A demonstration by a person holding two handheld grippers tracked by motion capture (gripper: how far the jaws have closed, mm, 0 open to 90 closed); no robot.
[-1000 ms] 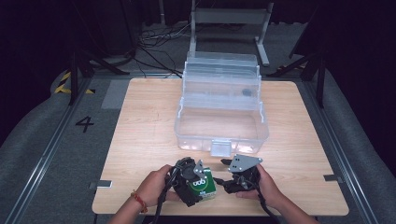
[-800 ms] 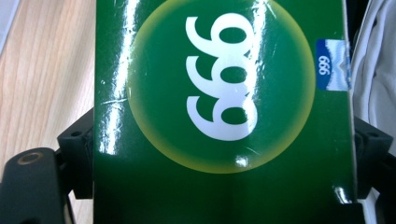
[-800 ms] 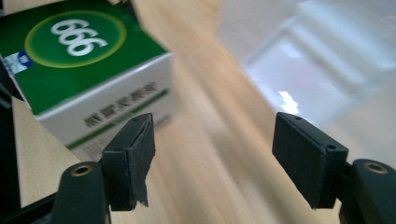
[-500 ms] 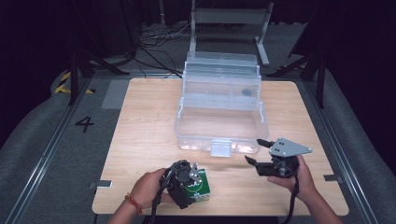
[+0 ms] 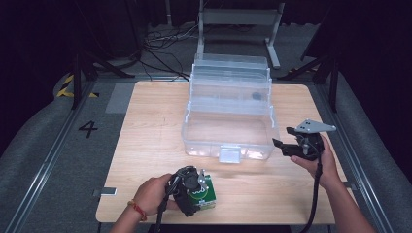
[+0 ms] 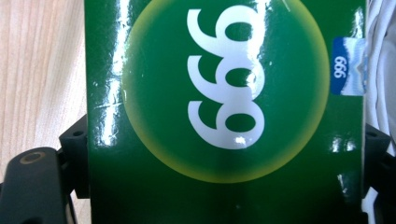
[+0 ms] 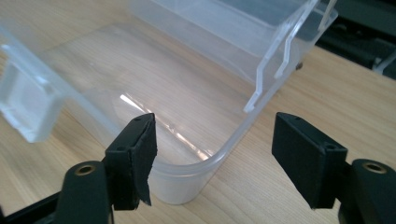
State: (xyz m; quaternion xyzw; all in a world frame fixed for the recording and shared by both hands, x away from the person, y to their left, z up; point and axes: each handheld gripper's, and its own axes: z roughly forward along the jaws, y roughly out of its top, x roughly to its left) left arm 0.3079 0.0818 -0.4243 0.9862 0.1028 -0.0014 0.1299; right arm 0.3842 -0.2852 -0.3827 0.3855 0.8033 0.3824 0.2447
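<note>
A glossy green box (image 6: 224, 112) marked "999" sits clamped between the left tool (image 6: 224, 154)'s black jaws, apparently over the wooden table (image 6: 42, 65).

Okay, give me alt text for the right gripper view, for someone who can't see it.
Two black fingers of the open right gripper frame the rounded corner of an empty clear plastic box on a wooden table. The box's latch tab juts out at left.

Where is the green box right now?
In the high view, the green box sits at the table's near edge, clamped in the left hand-held gripper, in front of and left of the clear plastic container.
</note>
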